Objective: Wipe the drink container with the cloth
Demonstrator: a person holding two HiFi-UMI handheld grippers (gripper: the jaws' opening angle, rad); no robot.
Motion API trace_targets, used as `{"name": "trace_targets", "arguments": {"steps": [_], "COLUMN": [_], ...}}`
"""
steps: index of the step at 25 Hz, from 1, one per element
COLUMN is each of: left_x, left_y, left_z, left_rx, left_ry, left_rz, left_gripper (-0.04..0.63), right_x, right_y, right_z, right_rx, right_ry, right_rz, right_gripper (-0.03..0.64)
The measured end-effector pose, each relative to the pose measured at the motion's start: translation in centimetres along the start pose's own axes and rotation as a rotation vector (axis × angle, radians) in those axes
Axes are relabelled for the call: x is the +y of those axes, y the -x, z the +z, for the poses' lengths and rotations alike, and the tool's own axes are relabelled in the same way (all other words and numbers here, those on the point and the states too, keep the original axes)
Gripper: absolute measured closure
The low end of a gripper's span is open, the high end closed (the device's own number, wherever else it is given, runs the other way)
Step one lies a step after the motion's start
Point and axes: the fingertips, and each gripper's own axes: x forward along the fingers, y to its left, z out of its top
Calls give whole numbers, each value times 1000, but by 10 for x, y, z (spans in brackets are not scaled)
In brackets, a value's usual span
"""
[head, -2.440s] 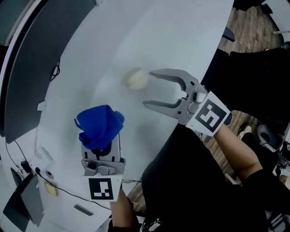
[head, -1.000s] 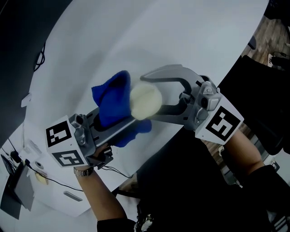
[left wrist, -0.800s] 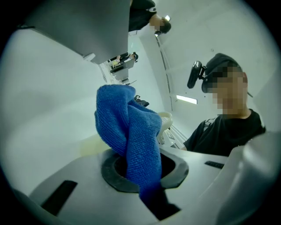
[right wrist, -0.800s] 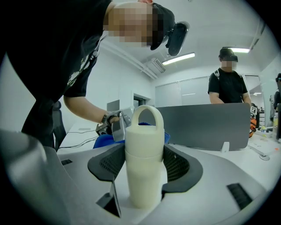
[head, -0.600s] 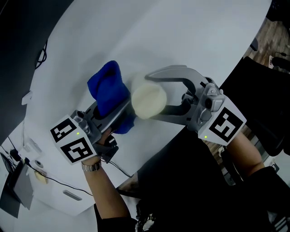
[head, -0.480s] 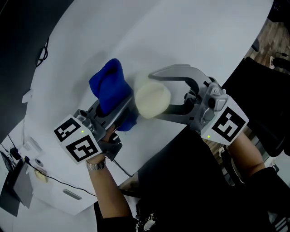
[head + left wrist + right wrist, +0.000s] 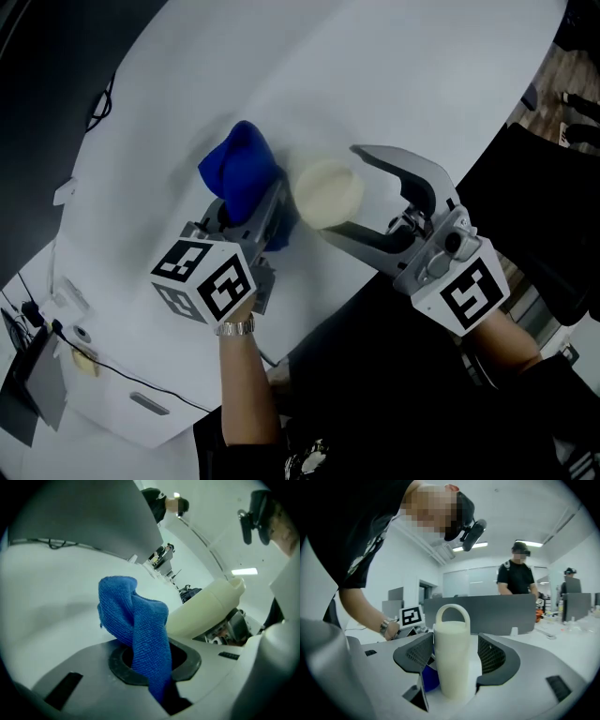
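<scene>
The drink container [image 7: 328, 192], a cream bottle with a loop handle [image 7: 452, 613], is off the white table [image 7: 394, 66], clamped upright in my right gripper [image 7: 343, 191]. In the right gripper view the bottle [image 7: 452, 660] fills the gap in front of the meshed pads [image 7: 417, 654]. My left gripper [image 7: 264, 202] is shut on a bunched blue cloth [image 7: 242, 176], which rises out of its jaws in the left gripper view [image 7: 133, 620]. The cloth lies against the bottle's left side [image 7: 206, 611]; a blue fold [image 7: 427, 678] peeks from behind it.
A dark screen [image 7: 56, 56] and a cable [image 7: 98, 103] line the table's far left. A small white box with wires [image 7: 75, 333] sits at the lower left. The table edge runs diagonally beside my dark clothing [image 7: 394, 375]. A person [image 7: 516, 573] stands behind a grey partition [image 7: 497, 611].
The bottle went from standing on the table to being held up in my right gripper. My left gripper brought the cloth against it and has since slid and turned along its side.
</scene>
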Motion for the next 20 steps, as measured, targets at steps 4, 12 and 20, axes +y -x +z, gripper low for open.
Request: {"name": "trace_targets", "arguments": {"steps": [4,12,20], "left_x": [-14,-53,-80], "left_y": [32,52,60], "left_z": [29,48,42], "left_rx": [-122,-125,-56], "left_ry": [-375,-521,-256], "left_rz": [136,126,-104], "left_gripper": [548,548,548], "right_x": [3,0,2], "right_y": [6,-21,-11], "right_z": [1,-11,-20], "right_rx": [-1,23,31], "right_ry": [-15,-112,-12], "right_rz": [-260,-324,275], "right_gripper": [351,350,350]}}
